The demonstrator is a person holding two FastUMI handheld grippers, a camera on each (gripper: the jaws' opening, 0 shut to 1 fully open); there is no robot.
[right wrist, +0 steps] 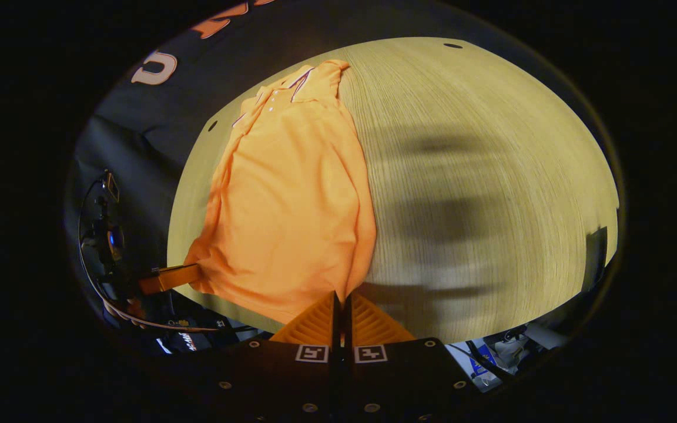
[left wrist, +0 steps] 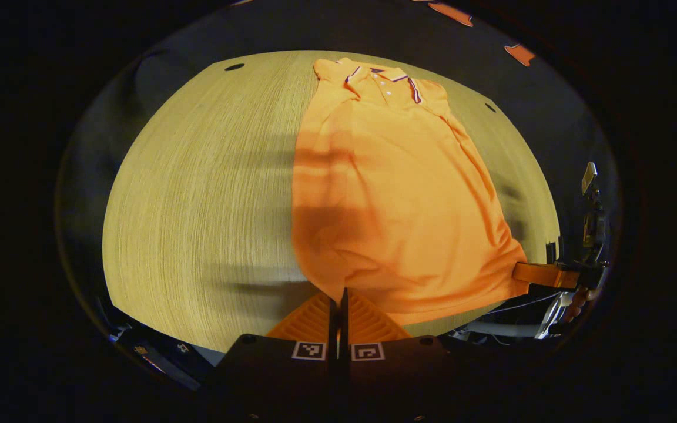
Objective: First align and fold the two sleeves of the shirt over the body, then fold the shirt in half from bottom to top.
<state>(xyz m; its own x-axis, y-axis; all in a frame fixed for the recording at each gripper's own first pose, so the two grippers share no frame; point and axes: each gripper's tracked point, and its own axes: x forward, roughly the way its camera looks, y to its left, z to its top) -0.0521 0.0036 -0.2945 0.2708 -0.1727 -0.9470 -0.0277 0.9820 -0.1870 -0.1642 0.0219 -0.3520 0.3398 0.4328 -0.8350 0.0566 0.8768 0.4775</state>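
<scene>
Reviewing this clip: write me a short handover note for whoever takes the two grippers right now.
Left gripper: shut on the orange polo shirt at its bottom hem corner.
Right gripper: shut on the hem's other corner.
The shirt lies flat on the pale wood-grain table, collar at the far end, hem toward you.
Done: sleeves appear folded over the body; the sides look straight.
Left: carry the hem up to the collar, folding the shirt in half, then release.

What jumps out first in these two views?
The orange shirt lies flat on the wooden table, collar at the far end and sleeves already folded in. The left gripper and the right gripper are each shut on a corner of the hem at the near edge.
</scene>
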